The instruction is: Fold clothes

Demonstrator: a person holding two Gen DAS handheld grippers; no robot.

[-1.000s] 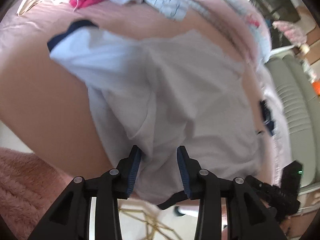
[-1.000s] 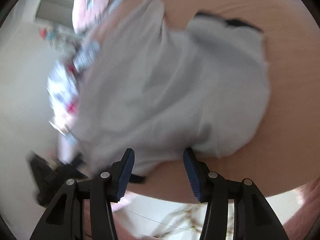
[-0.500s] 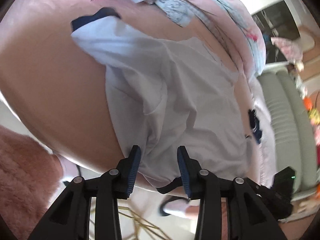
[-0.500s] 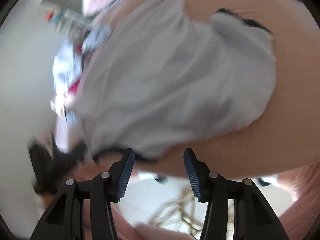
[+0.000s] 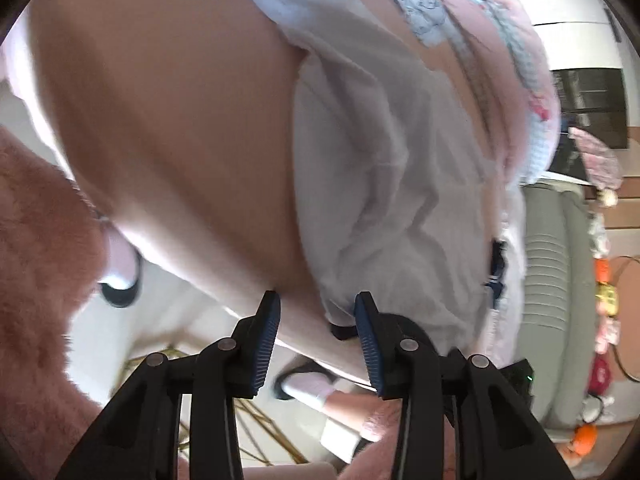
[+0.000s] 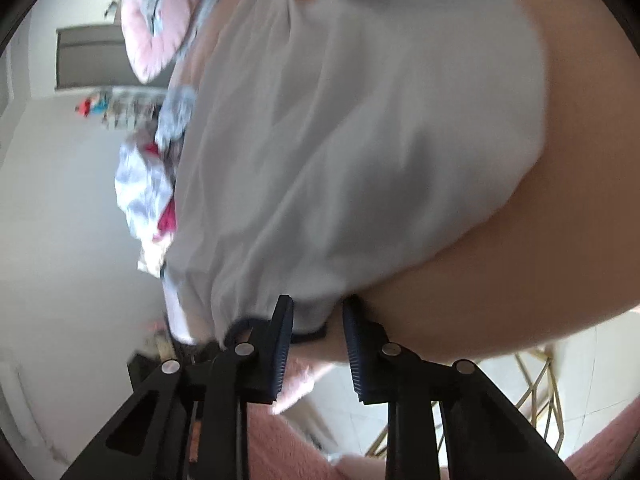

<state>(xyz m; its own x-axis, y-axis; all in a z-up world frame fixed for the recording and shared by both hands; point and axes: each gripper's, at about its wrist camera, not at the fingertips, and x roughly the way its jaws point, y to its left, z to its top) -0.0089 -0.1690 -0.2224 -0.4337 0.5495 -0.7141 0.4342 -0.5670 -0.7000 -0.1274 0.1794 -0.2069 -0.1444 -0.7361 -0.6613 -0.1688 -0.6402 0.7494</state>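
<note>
Two grippers, both with jaws spread, nothing held. White garment [image 5: 400, 184] lies rumpled on pink bed [image 5: 180, 120], just ahead of left gripper [image 5: 316, 320]; dark-trimmed hem [image 6: 308, 336] sits between jaws of right gripper [image 6: 318, 320]. Judged light, limp, wrinkle-prone: best pinched at hem corners. Clothes pile [image 6: 148, 192] left of right jaws, clear of path.

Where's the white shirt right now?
The white shirt lies spread on the pink bed, its hem just ahead of both tongs; the clothes pile is beyond it.
</note>
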